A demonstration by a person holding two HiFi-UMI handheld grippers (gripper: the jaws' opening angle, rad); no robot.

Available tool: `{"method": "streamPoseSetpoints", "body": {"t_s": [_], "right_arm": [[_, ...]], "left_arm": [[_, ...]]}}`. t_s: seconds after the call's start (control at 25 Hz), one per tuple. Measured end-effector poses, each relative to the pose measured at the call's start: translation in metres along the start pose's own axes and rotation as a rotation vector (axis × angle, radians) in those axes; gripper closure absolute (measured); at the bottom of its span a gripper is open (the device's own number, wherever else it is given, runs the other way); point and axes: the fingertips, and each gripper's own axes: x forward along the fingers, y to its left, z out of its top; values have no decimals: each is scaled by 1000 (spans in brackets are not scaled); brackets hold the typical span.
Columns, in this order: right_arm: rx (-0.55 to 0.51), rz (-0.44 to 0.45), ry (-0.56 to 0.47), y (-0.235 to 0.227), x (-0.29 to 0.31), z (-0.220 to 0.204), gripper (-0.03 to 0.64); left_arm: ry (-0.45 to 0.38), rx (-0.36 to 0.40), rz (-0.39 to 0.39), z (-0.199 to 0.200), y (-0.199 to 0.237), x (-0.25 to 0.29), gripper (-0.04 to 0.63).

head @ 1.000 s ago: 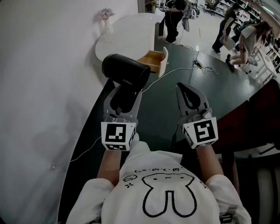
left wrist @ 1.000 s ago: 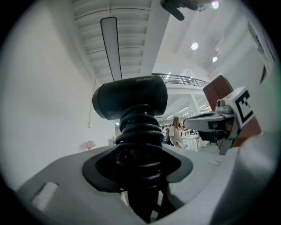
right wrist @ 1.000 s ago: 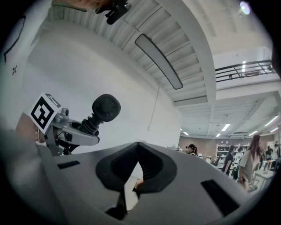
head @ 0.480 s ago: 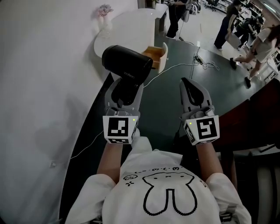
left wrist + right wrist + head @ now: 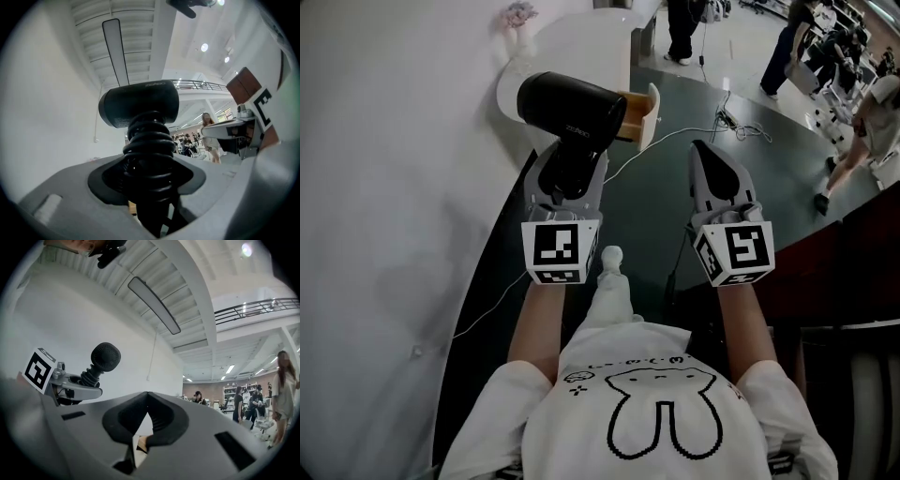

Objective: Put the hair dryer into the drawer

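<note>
A black hair dryer (image 5: pixel 572 101) stands upright in my left gripper (image 5: pixel 567 173), which is shut on its ribbed handle (image 5: pixel 150 150); the barrel (image 5: pixel 139 104) lies crosswise above the jaws. The wooden drawer (image 5: pixel 641 110) hangs open from the white cabinet (image 5: pixel 581 42), just beyond and to the right of the dryer's barrel. My right gripper (image 5: pixel 716 167) is held level beside the left one, shut with nothing in it, its pads meeting at the tip (image 5: pixel 147 397). In the right gripper view the dryer (image 5: pixel 105 357) shows at the left.
A white wall (image 5: pixel 394 141) runs along the left. A white cable (image 5: pixel 675 145) and a power strip (image 5: pixel 727 111) lie on the dark green floor (image 5: pixel 656 225). A flower vase (image 5: pixel 521 15) stands on the cabinet. Several people (image 5: pixel 792 37) move about at the upper right.
Both grippers have advanced toward the cabinet. The dryer's barrel now overlaps the open drawer's left edge. The grip on the handle is unchanged.
</note>
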Motion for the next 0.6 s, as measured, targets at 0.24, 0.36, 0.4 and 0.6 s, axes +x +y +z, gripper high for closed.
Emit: {"method": "streamPoseSetpoints", "body": {"t_s": [0.24, 0.36, 0.4, 0.6], "right_arm": [[-17, -24, -9, -23, 34, 1, 617], [-24, -26, -8, -33, 53, -2, 617], [-24, -28, -7, -37, 60, -4, 617], [-13, -46, 5, -67, 98, -22, 617]], "left_arm": [[-6, 3, -7, 1, 21, 44, 351], [4, 0, 4, -2, 33, 67, 351], [9, -6, 5, -4, 36, 75, 351], [22, -50, -4, -24, 48, 123, 351]]}}
